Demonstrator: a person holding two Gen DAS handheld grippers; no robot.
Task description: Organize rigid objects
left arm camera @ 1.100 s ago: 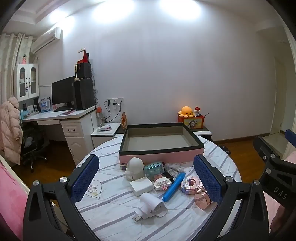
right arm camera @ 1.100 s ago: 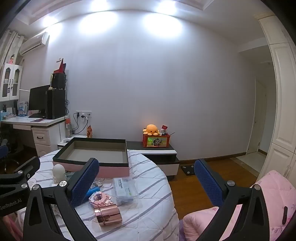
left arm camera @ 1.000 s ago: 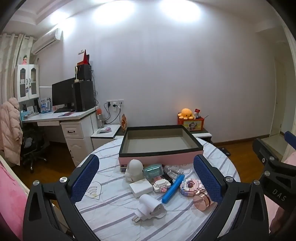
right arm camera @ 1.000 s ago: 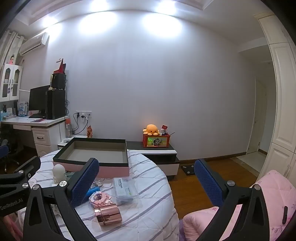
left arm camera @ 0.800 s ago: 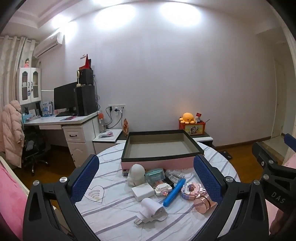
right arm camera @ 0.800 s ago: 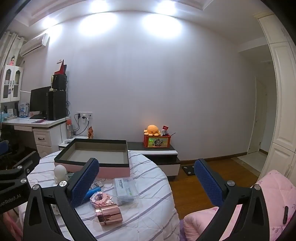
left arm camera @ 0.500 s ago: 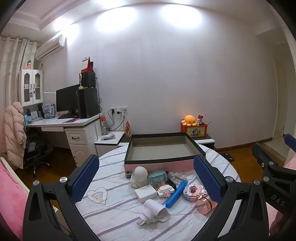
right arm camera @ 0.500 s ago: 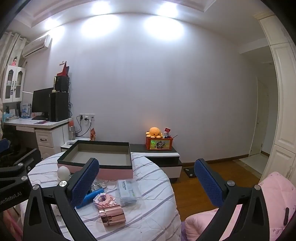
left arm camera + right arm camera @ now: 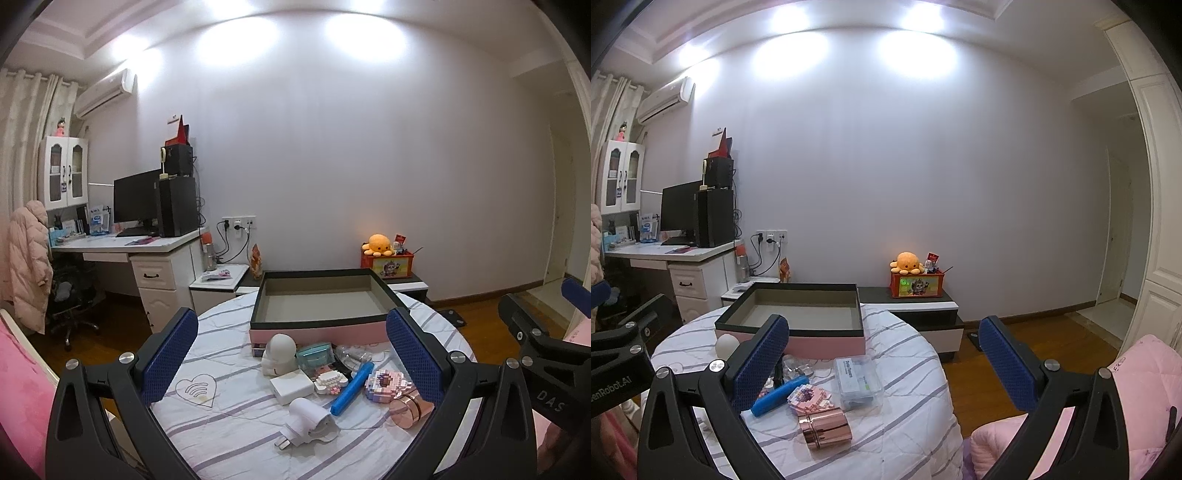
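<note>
An empty pink box with a dark rim (image 9: 317,330) (image 9: 827,341) stands at the far side of a round striped table (image 9: 229,417). In front of it lie a white round figure (image 9: 280,352), a teal case (image 9: 314,355), a white charger block (image 9: 291,386), a white plug adapter (image 9: 310,419), a blue tube (image 9: 351,387) (image 9: 779,395), a pink brick model (image 9: 386,384) (image 9: 809,398), a rose-gold cylinder (image 9: 410,404) (image 9: 825,428) and a clear plastic box (image 9: 857,382). My left gripper (image 9: 291,354) hangs open above the near table edge, holding nothing. My right gripper (image 9: 882,354) is open too, over the table's right side.
A white desk with monitor and speakers (image 9: 147,236) stands at the left wall, with an office chair and a pink coat (image 9: 27,258). A low cabinet with an orange plush toy (image 9: 907,264) sits behind the table. Pink bedding (image 9: 1126,398) lies at the right.
Both grippers have risen and pulled back a little, so the table and objects sit lower and smaller in view. Nothing on the table has moved.
</note>
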